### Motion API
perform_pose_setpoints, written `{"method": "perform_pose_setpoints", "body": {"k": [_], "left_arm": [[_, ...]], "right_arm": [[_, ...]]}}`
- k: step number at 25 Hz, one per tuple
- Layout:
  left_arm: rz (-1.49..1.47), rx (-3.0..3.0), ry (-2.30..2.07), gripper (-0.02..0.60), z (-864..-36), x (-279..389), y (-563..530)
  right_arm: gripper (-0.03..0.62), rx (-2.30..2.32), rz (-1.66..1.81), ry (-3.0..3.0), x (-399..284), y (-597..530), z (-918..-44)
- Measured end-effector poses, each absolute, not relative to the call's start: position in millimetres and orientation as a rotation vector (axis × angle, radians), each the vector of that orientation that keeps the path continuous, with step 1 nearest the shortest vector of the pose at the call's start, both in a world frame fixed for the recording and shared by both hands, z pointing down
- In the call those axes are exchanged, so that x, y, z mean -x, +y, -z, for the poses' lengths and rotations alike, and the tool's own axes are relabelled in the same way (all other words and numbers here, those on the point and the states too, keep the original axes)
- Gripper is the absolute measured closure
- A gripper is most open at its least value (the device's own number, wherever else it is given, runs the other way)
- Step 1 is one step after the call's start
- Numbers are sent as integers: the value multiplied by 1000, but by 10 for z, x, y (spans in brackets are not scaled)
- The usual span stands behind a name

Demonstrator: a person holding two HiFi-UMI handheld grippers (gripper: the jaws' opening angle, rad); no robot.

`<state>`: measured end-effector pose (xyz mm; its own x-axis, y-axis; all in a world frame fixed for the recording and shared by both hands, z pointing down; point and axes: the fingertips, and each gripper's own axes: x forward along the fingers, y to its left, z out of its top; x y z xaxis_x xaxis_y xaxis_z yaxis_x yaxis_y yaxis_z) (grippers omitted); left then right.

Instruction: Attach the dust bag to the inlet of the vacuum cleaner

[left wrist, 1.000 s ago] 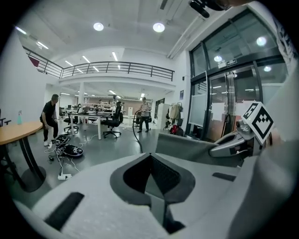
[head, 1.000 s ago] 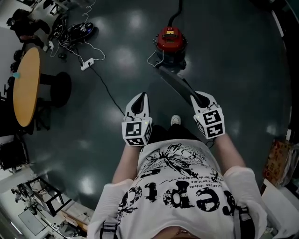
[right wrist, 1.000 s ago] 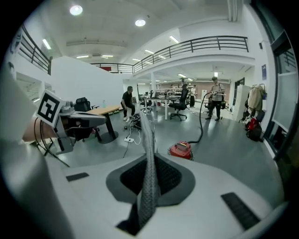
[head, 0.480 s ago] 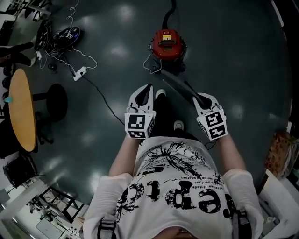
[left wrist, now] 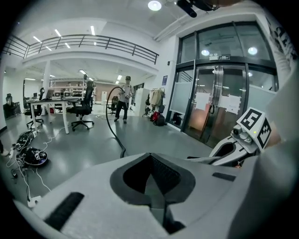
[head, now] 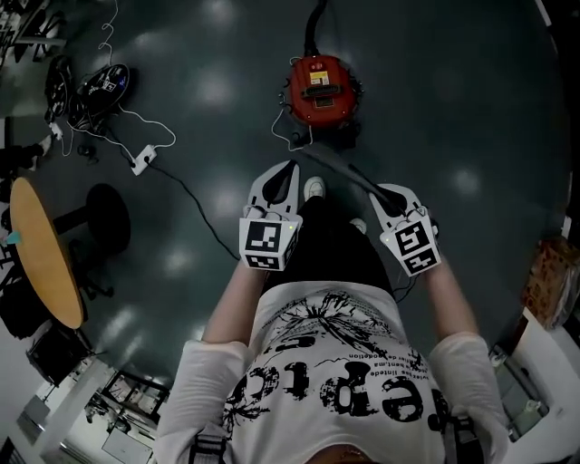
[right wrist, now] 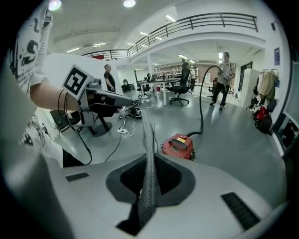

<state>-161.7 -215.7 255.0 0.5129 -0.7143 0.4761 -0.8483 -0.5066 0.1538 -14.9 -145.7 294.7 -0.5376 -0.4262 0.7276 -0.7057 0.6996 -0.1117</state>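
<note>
**Head view:** The round red vacuum cleaner stands on the dark floor at the upper centre of the frame. A black hose runs off the top edge. The flat dark grey woven dust bag reaches from the right gripper up and left towards the machine, but stays apart from it. The left gripper is level with the right one at centre frame and carries nothing. It is probably kept free to steady the bag's mouth later.

**Left gripper view:** The pads are pressed together with nothing between them. The right gripper shows at the right edge, and the hose curls across the floor beyond.

**Right gripper view:** The pads pinch the dust bag by one edge, so it is seen edge-on as a thin strip rising up the middle of the frame. Gripping the edge likely leaves the opening free for the inlet. The vacuum cleaner lies just right of centre, ahead of the jaws. I cannot tell where its inlet is. The attaching has not yet begun.
</note>
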Motion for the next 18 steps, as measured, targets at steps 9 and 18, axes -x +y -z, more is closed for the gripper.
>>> {"method": "perform_pose_setpoints", "body": {"k": [9, 18], "left_arm": [[-531, -2481, -1365, 578, -3938, 1511, -2547], [-427, -2613, -1432, 578, -5659, 1488, -2976]], "right_arm": [[571, -739, -402, -2206, 23, -1580, -4502], [571, -658, -158, -2293, -31, -1817, -6313]]}}
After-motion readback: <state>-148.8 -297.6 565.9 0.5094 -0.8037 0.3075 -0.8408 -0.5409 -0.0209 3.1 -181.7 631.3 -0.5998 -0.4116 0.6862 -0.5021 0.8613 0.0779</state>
